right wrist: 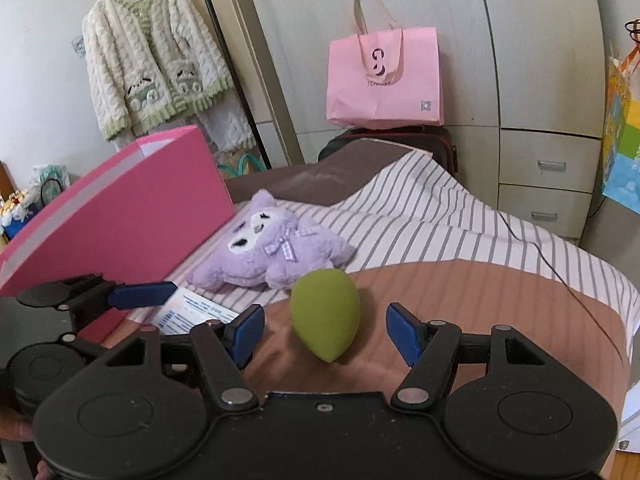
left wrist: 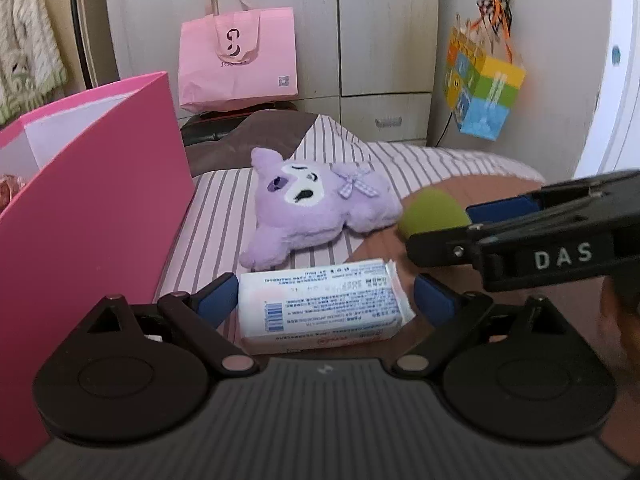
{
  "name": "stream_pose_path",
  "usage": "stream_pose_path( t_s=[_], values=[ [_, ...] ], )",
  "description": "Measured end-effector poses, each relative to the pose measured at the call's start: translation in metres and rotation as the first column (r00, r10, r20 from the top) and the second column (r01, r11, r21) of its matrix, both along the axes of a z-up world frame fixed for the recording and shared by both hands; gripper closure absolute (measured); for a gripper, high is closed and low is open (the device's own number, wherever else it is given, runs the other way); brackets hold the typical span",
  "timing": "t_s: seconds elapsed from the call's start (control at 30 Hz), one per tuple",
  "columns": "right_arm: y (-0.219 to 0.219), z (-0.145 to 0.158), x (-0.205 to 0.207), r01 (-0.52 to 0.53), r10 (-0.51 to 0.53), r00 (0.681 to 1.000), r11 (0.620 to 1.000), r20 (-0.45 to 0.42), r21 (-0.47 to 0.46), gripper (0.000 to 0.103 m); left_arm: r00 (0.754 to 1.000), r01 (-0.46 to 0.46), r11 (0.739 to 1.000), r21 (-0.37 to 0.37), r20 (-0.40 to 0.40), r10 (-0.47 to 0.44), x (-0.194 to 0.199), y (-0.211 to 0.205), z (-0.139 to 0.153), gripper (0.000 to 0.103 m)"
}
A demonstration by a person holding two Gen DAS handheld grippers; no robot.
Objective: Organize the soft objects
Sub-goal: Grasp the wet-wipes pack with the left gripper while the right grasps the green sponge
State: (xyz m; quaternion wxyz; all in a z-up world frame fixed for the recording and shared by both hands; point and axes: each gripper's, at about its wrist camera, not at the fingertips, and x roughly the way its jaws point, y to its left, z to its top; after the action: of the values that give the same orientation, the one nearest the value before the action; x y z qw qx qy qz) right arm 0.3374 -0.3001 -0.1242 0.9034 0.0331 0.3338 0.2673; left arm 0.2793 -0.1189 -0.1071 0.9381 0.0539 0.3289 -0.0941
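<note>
A tissue pack (left wrist: pixel 324 304) lies on the striped bed (left wrist: pixel 420 160) between the wide-open jaws of the left gripper (left wrist: pixel 326 300), untouched. The right gripper (right wrist: pixel 324 334) stands open around a green sponge (right wrist: pixel 322 316). A purple plush (left wrist: pixel 316 208) lies behind, beside a pink box (left wrist: pixel 92 208); wardrobe (right wrist: pixel 440 8) beyond.

Soft, even daylight fills both views, fairly bright, with no harsh glare. Beyond the jaws the wardrobe (right wrist: pixel 460 60) bows under fisheye distortion, and dark vignetting rounds the corners. The hanging colourful bag (left wrist: pixel 482 84) looks slightly smeared by blur
</note>
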Motion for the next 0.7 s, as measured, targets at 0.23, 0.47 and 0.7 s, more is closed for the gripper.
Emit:
stream_pose_path(
  t_s=[0.23,0.47,0.7],
  values=[
    [-0.001,-0.002,-0.003,-0.004,0.005,1.0,1.0,0.016,-0.013,0.052,1.0,-0.024,1.0,0.018,-0.015,0.024,0.005,-0.001,-0.005,0.007],
    [0.006,-0.001,-0.015,0.008,-0.003,0.997,0.998,0.078,-0.06,0.064,0.999,-0.039,0.999,-0.019,-0.033,0.038,0.007,0.004,-0.004,0.017],
    [0.0,0.005,-0.031,0.055,-0.048,0.994,0.996,0.101,-0.066,0.065,0.998,-0.04,0.999,-0.031,-0.039,0.039,0.003,0.008,-0.001,0.024]
  ],
)
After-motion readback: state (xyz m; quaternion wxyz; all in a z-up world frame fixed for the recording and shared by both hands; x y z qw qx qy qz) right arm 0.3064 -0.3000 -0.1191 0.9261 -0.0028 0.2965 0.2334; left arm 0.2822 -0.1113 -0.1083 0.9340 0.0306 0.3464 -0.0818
